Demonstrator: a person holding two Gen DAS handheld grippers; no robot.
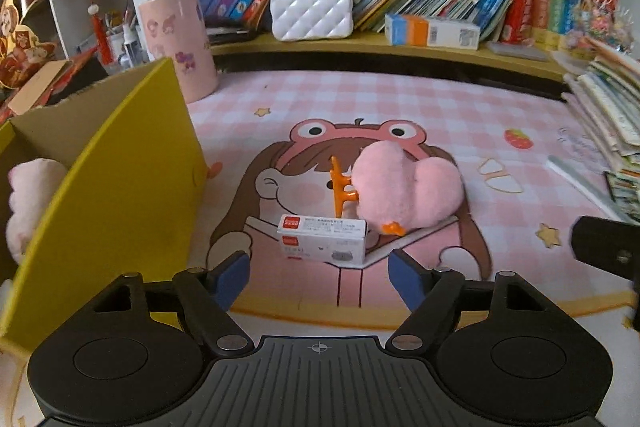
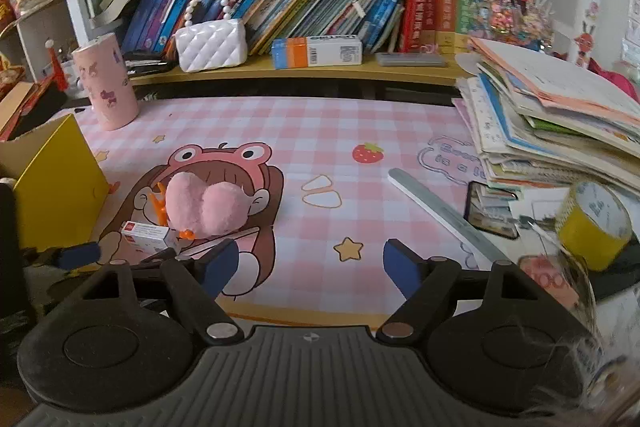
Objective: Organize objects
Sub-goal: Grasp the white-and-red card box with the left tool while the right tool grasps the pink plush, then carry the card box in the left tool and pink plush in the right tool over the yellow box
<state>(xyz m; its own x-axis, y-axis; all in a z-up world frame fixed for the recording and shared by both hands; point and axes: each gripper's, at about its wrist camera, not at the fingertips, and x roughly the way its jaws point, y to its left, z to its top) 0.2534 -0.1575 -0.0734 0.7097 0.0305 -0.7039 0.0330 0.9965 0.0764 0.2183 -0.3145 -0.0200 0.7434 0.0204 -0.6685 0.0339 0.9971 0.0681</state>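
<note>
Two grippers sit closest to me, both with their blue pads spread and nothing between them. My left gripper (image 1: 319,273) hangs over the pink checked desk mat (image 1: 400,99); just past its fingertips, at twelve o'clock, lies a small white box with a red label (image 1: 322,238), clear of both pads. My right gripper (image 2: 310,265) is likewise empty, over bare mat near a printed star, and in its view the left one's blue pad pokes in at nine o'clock.

Behind the box, touching it or nearly so, a pink plush toy (image 1: 404,187) lies on the mat's cartoon figure, with an orange hair claw (image 1: 340,189) tucked against its left side. At nine to ten o'clock from my left gripper stands a yellow cardboard box (image 1: 120,195), open-topped, with something pink and fluffy inside. At three o'clock from my right gripper a roll of yellow tape (image 2: 594,223) rests below a leaning stack of books (image 2: 560,123).

Farther off, at eleven o'clock, a pink cylindrical holder (image 1: 178,43) stands at the mat's back edge. Beyond, on the bookshelf (image 1: 360,47), a white quilted purse with a pearl handle (image 1: 311,9) stands against the books.
</note>
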